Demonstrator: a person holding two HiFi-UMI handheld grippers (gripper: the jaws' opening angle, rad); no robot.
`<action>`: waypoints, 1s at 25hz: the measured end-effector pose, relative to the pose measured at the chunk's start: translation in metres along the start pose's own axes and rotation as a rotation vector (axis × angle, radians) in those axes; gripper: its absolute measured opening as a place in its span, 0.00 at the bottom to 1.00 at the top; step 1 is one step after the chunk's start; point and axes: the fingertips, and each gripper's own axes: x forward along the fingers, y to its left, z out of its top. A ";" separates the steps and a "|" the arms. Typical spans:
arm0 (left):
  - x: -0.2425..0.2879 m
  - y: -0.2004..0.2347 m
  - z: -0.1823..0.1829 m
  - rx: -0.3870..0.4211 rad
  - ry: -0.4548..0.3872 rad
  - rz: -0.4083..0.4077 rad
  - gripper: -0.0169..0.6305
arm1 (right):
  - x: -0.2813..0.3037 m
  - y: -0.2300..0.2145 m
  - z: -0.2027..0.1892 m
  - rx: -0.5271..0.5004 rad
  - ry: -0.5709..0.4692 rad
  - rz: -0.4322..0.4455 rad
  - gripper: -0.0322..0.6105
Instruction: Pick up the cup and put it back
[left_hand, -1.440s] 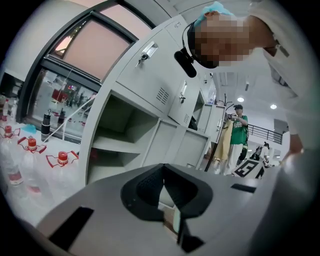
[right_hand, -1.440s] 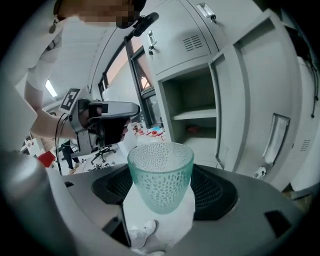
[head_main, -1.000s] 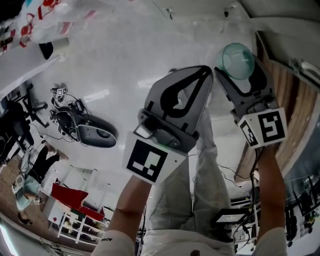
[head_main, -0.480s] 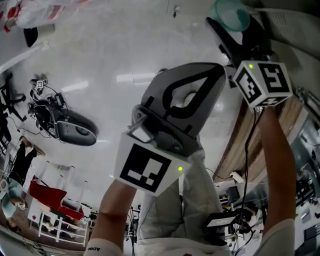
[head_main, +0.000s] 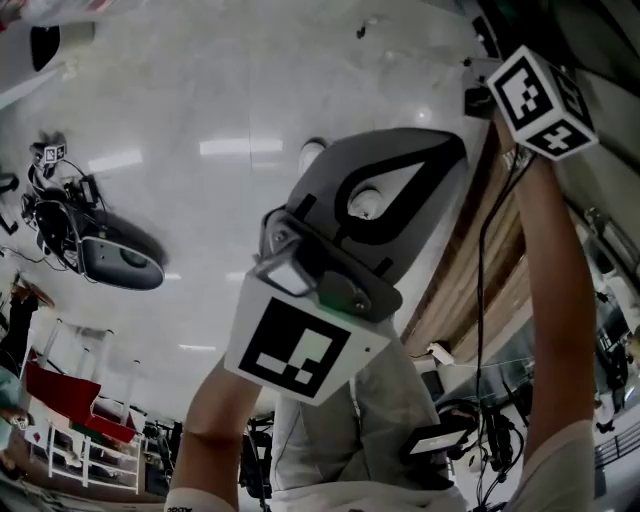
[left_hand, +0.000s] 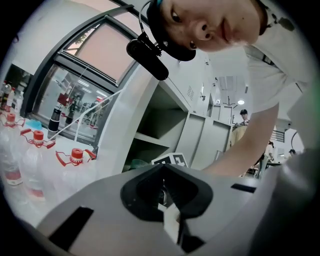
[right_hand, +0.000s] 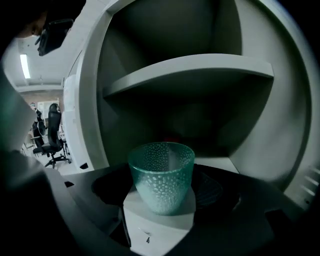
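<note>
Teal, dimpled glass is seen at the centre of the right gripper view: the cup (right_hand: 161, 172) is held upright in the right gripper (right_hand: 162, 200), whose two jaws are pressed against its lower half, one on each side, while its rim stands clear above them. The cup is raised in front of a pale grey shelving unit (right_hand: 95, 100), roughly level with the dark compartment below a shelf board (right_hand: 190, 70). It does not appear to be resting on any surface. In the head view only the right gripper's marker cube (head_main: 543, 88) is seen, lifted high at the upper right, and the cup is out of frame there. The left gripper (left_hand: 164, 175) is held lower, with its jaws brought together and nothing between them. The picking up is judged to be done. What is left is judged to be the return: the cup is to be carried into the compartment, set down on its floor and released, and the gripper is then to be drawn away.
</note>
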 end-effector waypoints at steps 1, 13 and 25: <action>-0.004 0.005 0.001 -0.003 -0.002 0.005 0.04 | 0.004 0.000 0.000 -0.008 -0.002 -0.018 0.59; -0.013 0.011 0.010 0.000 -0.024 0.009 0.04 | 0.011 -0.007 0.007 0.029 -0.020 -0.064 0.59; -0.021 0.000 0.010 0.011 -0.003 0.071 0.04 | -0.071 0.027 -0.027 0.117 0.038 0.003 0.59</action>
